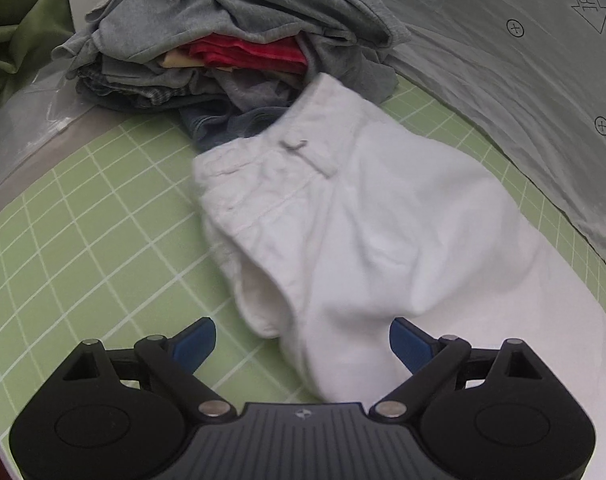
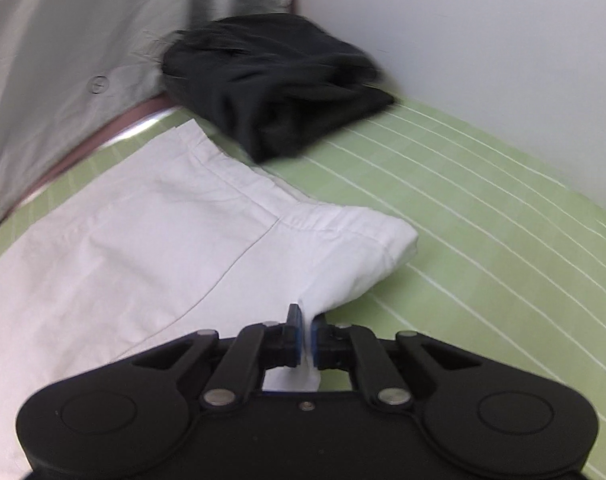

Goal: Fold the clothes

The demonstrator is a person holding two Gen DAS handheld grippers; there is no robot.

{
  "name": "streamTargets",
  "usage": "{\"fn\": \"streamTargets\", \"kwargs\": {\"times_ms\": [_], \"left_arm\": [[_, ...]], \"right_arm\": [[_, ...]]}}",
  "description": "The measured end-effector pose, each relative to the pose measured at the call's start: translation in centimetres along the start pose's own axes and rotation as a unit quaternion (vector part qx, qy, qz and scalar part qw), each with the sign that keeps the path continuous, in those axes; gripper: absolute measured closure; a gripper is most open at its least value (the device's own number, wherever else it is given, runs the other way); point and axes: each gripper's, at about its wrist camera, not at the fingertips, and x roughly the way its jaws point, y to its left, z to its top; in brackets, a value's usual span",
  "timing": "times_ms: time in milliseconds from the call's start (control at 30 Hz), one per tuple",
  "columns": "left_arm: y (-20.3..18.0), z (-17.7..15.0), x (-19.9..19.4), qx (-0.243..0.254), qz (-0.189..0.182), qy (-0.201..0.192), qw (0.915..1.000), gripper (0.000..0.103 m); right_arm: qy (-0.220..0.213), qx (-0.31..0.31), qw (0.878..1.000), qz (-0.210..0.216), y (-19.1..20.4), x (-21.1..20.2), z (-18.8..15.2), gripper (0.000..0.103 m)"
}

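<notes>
The right gripper [image 2: 307, 330] is pinching a thin edge of the white trousers [image 2: 151, 240] between closed fingers, the rest lying flat ahead and left of them on the bench [image 2: 483, 220]. The left gripper [image 1: 303, 340] is hovering with fingers wide apart, a rumpled fold of the trousers [image 1: 363, 232] lying between them, ungripped. With so little cloth caught, a pull is likely to slip it free, or drag the trousers toward the pile [image 1: 231, 40] beyond.
</notes>
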Motion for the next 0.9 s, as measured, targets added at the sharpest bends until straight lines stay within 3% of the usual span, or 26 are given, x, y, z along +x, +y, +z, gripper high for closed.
{"fn": "streamTargets", "kwargs": {"times_ms": [167,267,300,333,400,567,700,900], "left_arm": [[2.9,-1.8,-0.4,-0.032,-0.029,0.011,0.999,0.009],[4.0,-2.0,-0.3,-0.052,-0.044,0.011,0.9976,0.009],[4.1,-1.9,-0.3,-0.056,-0.047,0.006,0.9973,0.009],[4.3,-1.7,-0.3,-0.059,-0.051,0.001,0.9969,0.009],[4.5,-1.0,0.0,-0.065,-0.062,-0.008,0.9959,0.009],[5.0,1.0,1.6,-0.082,-0.073,-0.024,0.9937,0.009],[5.2,2.5,3.3,-0.084,-0.074,-0.023,0.9934,0.008],[5.3,4.0,5.2,-0.108,-0.095,-0.015,0.9895,0.008]], "right_arm": [[0.007,0.039,0.999,-0.019,-5.2,-2.4,-2.7,0.094],[0.005,0.018,0.999,-0.042,-4.5,-3.4,-2.5,0.079],[0.004,0.01,0.999,-0.049,-4.3,-3.7,-2.4,0.058],[-0.001,0.004,0.998,-0.055,-3.9,-4.1,-2.3,0.029],[-0.018,-0.005,0.998,-0.062,-3.0,-4.9,-1.9,0.002],[-0.031,-0.043,0.996,-0.078,-0.2,-6.1,-1.1,0.0],[-0.028,-0.05,0.998,-0.036,1.6,-6.7,-1.1,0.0],[-0.022,-0.064,0.998,-0.017,4.4,-7.2,-1.9,0.0]]}}
